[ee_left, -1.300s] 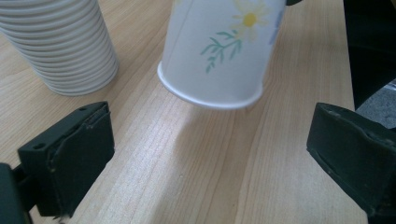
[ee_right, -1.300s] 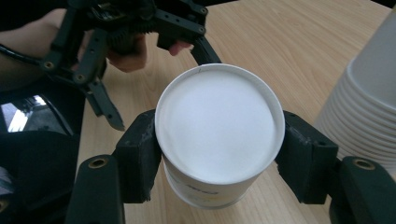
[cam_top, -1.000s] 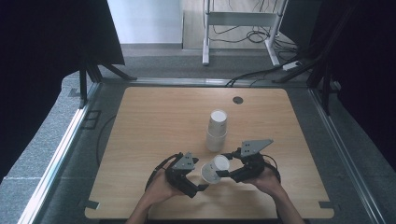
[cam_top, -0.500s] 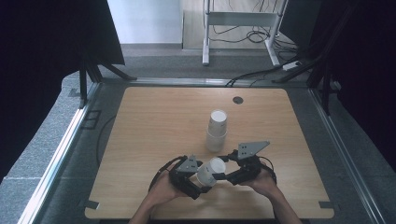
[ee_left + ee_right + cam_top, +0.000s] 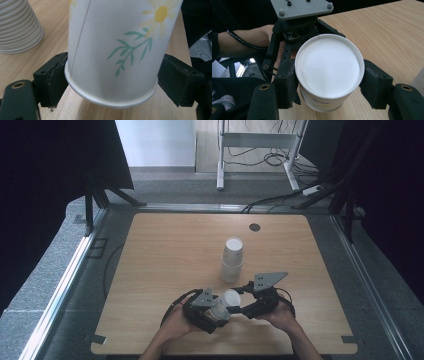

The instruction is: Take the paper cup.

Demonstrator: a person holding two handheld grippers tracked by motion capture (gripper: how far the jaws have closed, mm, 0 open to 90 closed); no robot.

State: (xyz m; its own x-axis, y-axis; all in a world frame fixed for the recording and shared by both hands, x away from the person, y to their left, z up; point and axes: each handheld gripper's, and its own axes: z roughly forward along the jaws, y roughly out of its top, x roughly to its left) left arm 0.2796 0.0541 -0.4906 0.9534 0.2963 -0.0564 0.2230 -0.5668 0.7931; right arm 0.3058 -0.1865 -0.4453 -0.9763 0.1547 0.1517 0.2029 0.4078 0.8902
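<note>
Paper cup (image 5: 223, 304) front and centre, held off the worktop (image 5: 165, 250) near the person's edge, lying on its side between both hands. Starting at the left: the left gripper (image 5: 212, 314) has been closing its jaws and, in the left gripper view, they now bracket the rim end of the flowered cup (image 5: 117, 50), the left jaw touching the rim, the right one right at it; whether they are pressing yet I cannot tell. Moving across, the right gripper (image 5: 240, 306) has its jaws clamped firmly on the base end, the cup's white bottom (image 5: 329, 66) facing its camera, the left gripper's body behind it. Further back, beyond the hands toward the middle of the worktop, stands the stack of cups (image 5: 232, 260), upside down, its ribbed side also showing at the corner of the left gripper view (image 5: 17, 27). My read: one cup is off the stack and mid-handover, right to left; the left grip needs to settle, the right must let go, and the stack remains to be worked through.
</note>
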